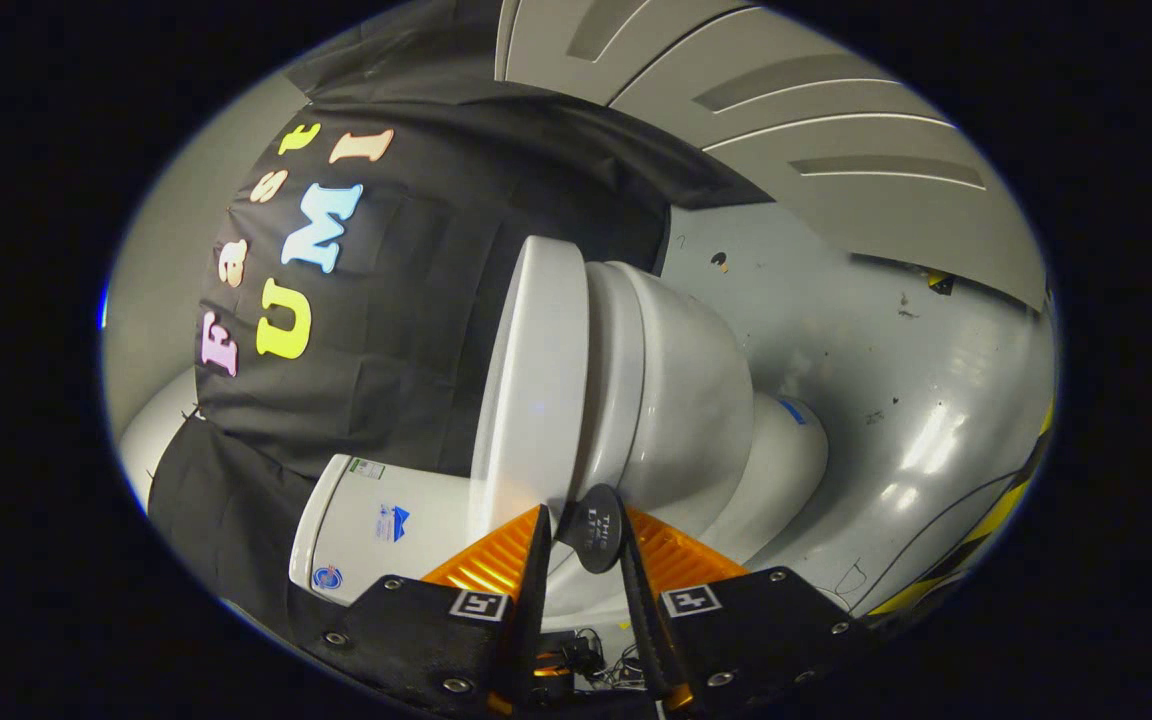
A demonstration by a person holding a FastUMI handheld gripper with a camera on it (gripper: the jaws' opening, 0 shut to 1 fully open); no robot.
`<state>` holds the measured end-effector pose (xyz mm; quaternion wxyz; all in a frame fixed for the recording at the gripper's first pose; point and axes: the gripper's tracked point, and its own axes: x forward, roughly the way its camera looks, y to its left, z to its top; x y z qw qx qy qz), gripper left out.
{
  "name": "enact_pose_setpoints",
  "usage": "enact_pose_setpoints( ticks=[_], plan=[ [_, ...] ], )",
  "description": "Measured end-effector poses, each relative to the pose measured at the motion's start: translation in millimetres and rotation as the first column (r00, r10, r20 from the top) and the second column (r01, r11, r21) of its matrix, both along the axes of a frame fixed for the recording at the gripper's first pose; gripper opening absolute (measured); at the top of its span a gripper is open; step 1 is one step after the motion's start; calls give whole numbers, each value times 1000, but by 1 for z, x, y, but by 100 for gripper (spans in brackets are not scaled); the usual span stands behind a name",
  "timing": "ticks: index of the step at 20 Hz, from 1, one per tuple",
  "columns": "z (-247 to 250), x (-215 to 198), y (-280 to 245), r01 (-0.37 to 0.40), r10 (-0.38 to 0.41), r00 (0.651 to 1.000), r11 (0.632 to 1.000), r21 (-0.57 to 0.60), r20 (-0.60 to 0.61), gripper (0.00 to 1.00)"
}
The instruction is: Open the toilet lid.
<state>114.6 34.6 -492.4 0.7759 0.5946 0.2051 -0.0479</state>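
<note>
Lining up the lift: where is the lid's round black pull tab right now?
In the gripper view, the black tab sits between the gripper fingertips, at the toilet lid edge, next to the bowl.

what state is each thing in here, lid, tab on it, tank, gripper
toilet lid: down on the seat, not yet lifted
round black tab at the lid's edge: between the fingers, which look closed on it
toilet tank: closed, cover on
hand-held gripper: fingers nearly together around the tab

The claw [581, 540] is pointing forward, rolled onto its side. Its two fingers [536, 570] are sitting close together, pinching a small dark round tab.
</note>
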Motion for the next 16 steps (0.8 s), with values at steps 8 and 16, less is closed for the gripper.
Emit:
enact_pose_setpoints(
  ticks=[8, 16],
  plan=[
    [3, -1, 0, 51, -53, 998, 997, 56, 37, 3],
    [8, -2, -2, 36, -37, 999, 997, -62, -7, 0]
  ],
)
